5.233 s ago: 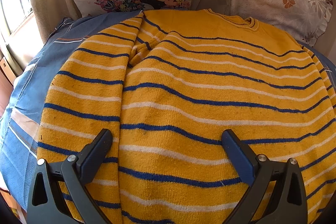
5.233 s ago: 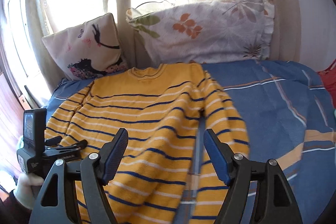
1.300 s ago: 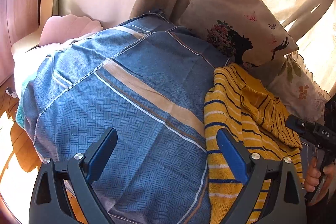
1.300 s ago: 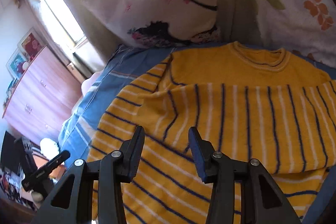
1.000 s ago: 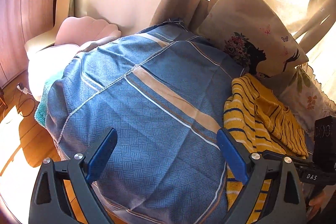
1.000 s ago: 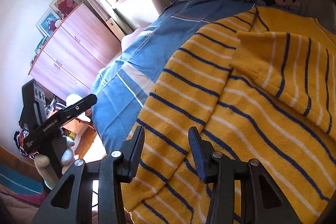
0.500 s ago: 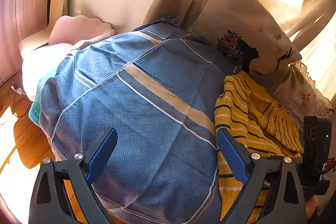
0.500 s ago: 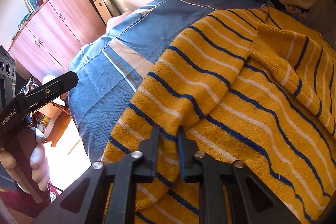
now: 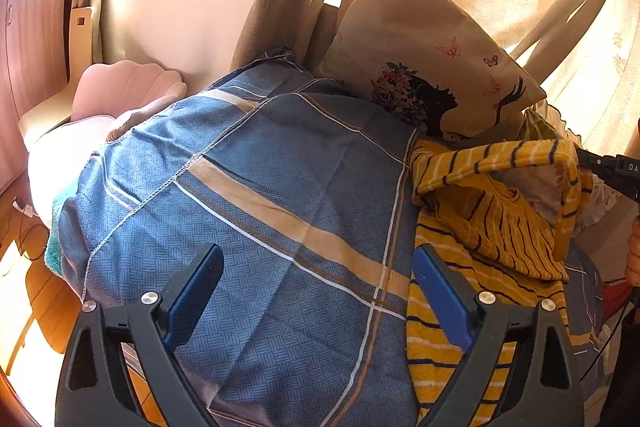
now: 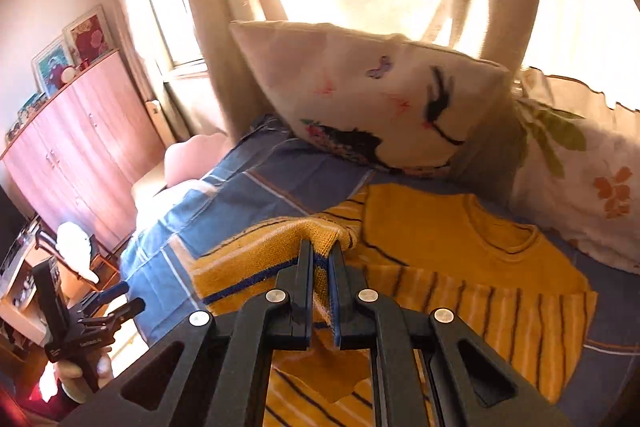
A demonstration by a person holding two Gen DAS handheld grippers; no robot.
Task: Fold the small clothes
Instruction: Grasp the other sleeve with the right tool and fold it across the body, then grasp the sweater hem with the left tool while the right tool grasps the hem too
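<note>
A yellow sweater point(image 10: 460, 247) with blue and white stripes lies on the blue bed cover point(image 10: 256, 195); it also shows in the left wrist view point(image 9: 496, 235). My right gripper point(image 10: 321, 247) is shut on the sweater's left side edge and holds it lifted above the bed; in the left wrist view this gripper point(image 9: 582, 157) holds the raised edge at the far right. My left gripper point(image 9: 316, 291) is open and empty, hovering over bare blue cover to the left of the sweater, and it also shows in the right wrist view point(image 10: 120, 297).
Two pillows lean at the head of the bed: one with a black silhouette print point(image 10: 384, 99), one floral point(image 10: 580, 163). Curtains and a window stand behind. A wooden cabinet point(image 10: 76, 139) and a pink chair point(image 9: 120, 95) stand left of the bed.
My right gripper closed on the sweater's left edge and lifted it up off the bed. My left gripper stayed open over the blue cover, shifting slightly.
</note>
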